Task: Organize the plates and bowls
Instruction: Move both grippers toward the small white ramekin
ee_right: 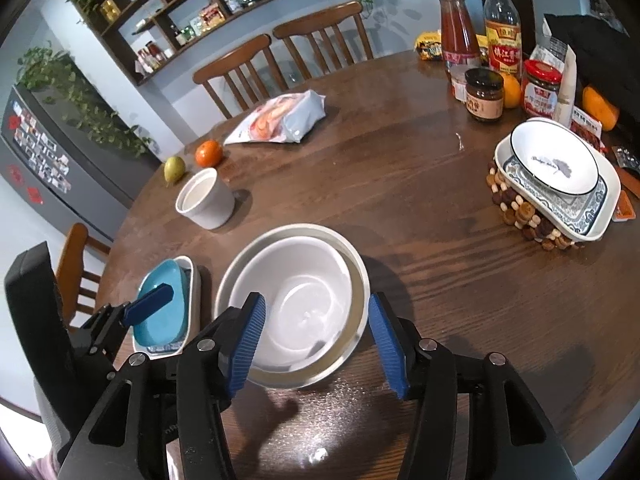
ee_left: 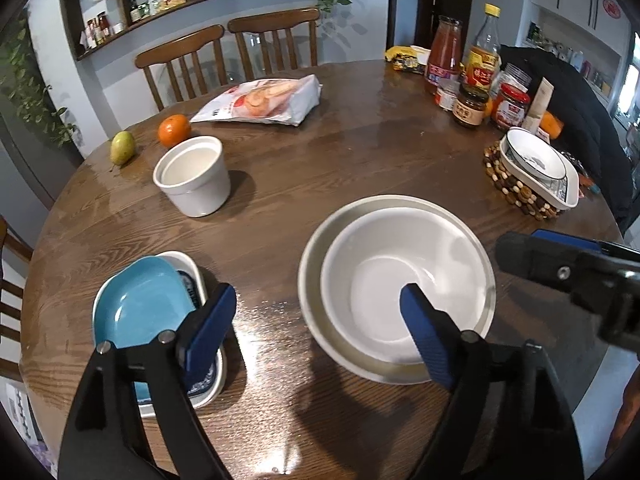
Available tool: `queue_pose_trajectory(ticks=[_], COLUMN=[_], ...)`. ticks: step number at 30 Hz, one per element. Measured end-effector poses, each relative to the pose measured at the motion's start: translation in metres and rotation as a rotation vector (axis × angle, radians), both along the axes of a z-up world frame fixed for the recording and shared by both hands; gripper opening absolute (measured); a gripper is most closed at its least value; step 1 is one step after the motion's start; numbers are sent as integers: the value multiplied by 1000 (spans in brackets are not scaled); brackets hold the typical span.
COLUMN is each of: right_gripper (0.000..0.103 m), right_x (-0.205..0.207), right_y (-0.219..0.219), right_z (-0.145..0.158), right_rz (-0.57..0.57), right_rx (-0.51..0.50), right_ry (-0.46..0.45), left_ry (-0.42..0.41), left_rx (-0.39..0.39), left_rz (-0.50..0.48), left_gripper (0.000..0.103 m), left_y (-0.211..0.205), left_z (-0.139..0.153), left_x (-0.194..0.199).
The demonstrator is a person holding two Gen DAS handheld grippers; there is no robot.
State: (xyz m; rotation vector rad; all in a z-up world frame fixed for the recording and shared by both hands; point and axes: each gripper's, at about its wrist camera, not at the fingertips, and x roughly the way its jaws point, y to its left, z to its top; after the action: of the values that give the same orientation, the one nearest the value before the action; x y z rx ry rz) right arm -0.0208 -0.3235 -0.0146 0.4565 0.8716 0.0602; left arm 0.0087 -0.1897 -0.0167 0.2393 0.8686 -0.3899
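the left tool (ee_left: 316, 316) hovers low over the counter (ee_left: 360, 152) with its blue pads spread wide and nothing between them, one pad above the blue dish (ee_left: 140, 304) and the other above the white bowl (ee_left: 400, 280). the right tool (ee_right: 316, 340) is likewise spread and holds nothing, its two pads flanking the near rim of the white bowl (ee_right: 304, 304) without a clear touch. that bowl sits nested inside a wider metal-rimmed bowl (ee_right: 356, 264) near the front edge of the counter. just beside it to the left, the blue dish rests in a white rectangular dish (ee_right: 194, 280) with a blue pattern. farther back stands a white cup (ee_left: 192, 176), with an orange (ee_left: 174, 130) and a pear (ee_left: 123, 147) behind it (and a snack bag (ee_left: 260, 100) beyond). far right, a round bowl (ee_right: 556, 160) lies on a patterned rectangular plate (ee_right: 580, 212) atop a beaded trivet (ee_right: 520, 208), near jars and bottles (ee_right: 500, 32).
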Motion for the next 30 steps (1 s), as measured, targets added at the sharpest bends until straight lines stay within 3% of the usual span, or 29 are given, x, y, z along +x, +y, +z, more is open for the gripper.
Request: queue_pose_trajectory(ticks=[2,5,13,30], right_gripper=[57,58,58,59], right_x=[-1,-1,10,51], right_y=[0,1,6,43], right_z=[3,10,38,154], right_rz=[3,2,29,181], right_rx=[2,3,-42,-153], right_ry=[-11,-33,-70,-286], left_ry=[-1,-11,-38,-320], left_rx=[0,-18,-75,-134], left_rz=[14,41,127,279], left_gripper=[87,100,101,101], left_y=[4,14,46,102], left_z=[2,8,37,175], left_x=[0,0,14,50])
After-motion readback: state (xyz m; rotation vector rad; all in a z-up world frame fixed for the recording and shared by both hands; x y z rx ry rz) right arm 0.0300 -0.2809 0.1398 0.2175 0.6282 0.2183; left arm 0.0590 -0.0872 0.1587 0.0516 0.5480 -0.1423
